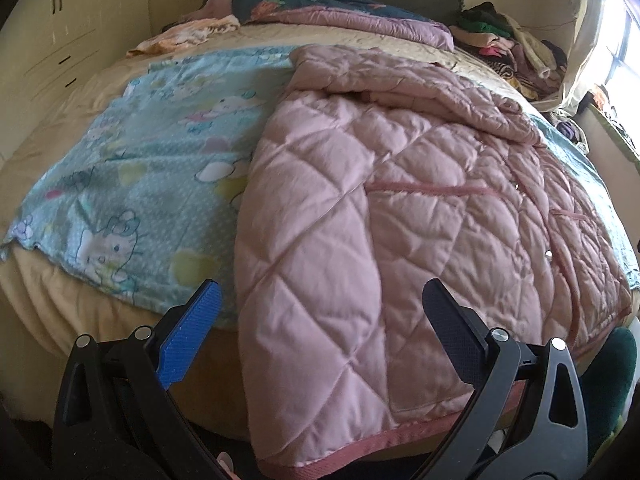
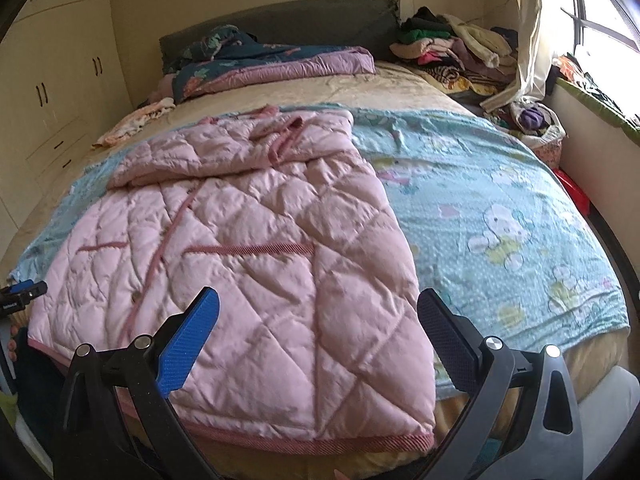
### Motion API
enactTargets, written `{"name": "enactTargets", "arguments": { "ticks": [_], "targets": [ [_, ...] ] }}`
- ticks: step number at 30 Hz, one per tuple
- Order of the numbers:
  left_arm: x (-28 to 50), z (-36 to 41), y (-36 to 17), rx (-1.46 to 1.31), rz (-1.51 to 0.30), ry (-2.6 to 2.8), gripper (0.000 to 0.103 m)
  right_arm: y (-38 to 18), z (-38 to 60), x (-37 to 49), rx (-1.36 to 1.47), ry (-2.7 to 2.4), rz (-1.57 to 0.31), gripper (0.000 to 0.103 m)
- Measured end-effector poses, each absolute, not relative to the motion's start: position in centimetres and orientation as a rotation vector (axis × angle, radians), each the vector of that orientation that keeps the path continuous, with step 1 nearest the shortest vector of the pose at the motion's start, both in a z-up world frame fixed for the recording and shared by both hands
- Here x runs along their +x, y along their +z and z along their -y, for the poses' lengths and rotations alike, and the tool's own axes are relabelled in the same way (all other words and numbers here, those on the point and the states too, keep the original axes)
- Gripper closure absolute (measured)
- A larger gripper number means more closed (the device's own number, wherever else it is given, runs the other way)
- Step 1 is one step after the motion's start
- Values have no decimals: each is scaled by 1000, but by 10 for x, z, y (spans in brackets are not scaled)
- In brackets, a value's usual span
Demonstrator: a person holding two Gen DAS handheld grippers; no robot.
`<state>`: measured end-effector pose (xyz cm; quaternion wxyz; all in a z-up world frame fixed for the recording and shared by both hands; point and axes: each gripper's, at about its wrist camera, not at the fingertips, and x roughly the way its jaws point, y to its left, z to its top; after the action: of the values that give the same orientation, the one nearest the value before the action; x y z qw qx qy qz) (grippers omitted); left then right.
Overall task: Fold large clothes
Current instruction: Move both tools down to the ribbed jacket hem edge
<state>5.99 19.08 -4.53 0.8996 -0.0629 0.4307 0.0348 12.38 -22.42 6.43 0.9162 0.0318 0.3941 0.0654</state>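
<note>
Pink coat (image 1: 400, 200), laid flat on blue sheet (image 1: 152, 168), seen ahead of 2 grippers, left (image 1: 320, 336) and right (image 2: 318, 340), both spread apart, empty.

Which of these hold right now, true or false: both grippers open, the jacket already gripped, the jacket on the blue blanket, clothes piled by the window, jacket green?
1. Both the left gripper and right gripper are open. True.
2. The pink quilted jacket is gripped. False: neither gripper holds it.
3. It lies on the blue cartoon blanket. True.
4. A clothes pile sits near the window. True.
5. The jacket is green. False: pink.
</note>
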Motion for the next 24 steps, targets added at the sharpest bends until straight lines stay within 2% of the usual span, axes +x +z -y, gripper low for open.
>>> {"name": "enactTargets", "arguments": {
  "ticks": [24],
  "targets": [
    [29,-208,-75,-147,-972,98,8,5,266,107,136,108,-983,4]
  ]
}}
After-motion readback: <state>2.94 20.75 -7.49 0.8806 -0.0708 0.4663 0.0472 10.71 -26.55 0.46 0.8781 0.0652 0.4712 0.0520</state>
